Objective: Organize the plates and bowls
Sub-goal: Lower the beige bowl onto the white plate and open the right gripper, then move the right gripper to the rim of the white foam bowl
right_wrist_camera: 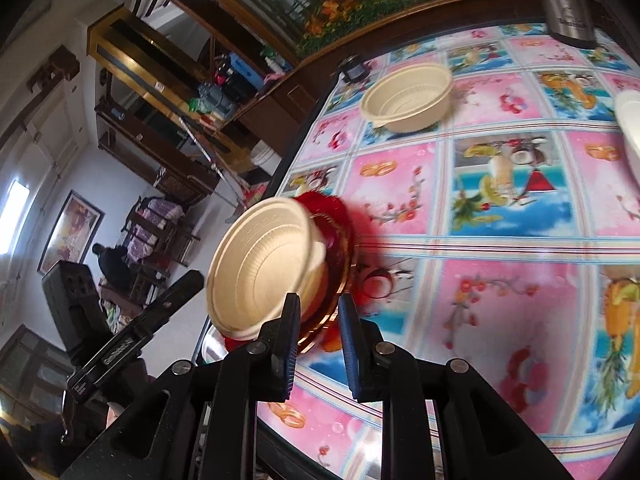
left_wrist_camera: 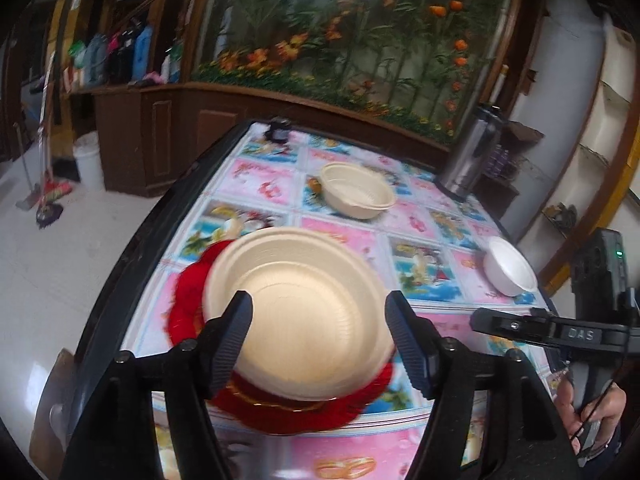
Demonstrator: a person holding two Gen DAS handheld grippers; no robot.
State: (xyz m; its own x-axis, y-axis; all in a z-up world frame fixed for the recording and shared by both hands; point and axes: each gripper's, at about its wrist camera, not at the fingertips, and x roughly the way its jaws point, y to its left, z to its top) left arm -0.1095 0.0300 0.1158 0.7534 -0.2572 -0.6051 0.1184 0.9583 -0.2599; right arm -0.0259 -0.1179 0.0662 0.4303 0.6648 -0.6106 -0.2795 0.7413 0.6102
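Observation:
A shallow cream bowl (left_wrist_camera: pixel 296 272) (right_wrist_camera: pixel 260 264) rests on a red plate (left_wrist_camera: pixel 188 300) (right_wrist_camera: pixel 336 224) with a gold rim, near the table's left edge. My left gripper (left_wrist_camera: pixel 319 298) is open just above them, its fingers wide on either side of the bowl and not touching it. My right gripper (right_wrist_camera: pixel 319 300) has a narrow gap between its pads and holds nothing; its tips point at the plate's rim from a short way off. It shows from the side (left_wrist_camera: pixel 480 318), to the right of the plate. A deeper cream bowl (left_wrist_camera: pixel 358 190) (right_wrist_camera: pixel 406 96) stands farther back. A small white bowl (left_wrist_camera: pixel 510 266) (right_wrist_camera: pixel 630 128) sits at the right.
The table wears a bright patterned cloth (left_wrist_camera: pixel 424 264) and has a black edge (left_wrist_camera: pixel 132 248). A steel flask (left_wrist_camera: pixel 470 156) (right_wrist_camera: pixel 564 4) stands at the far right corner, a small black object (left_wrist_camera: pixel 278 130) at the far edge. A hand (left_wrist_camera: pixel 592 408) holds the right gripper's handle.

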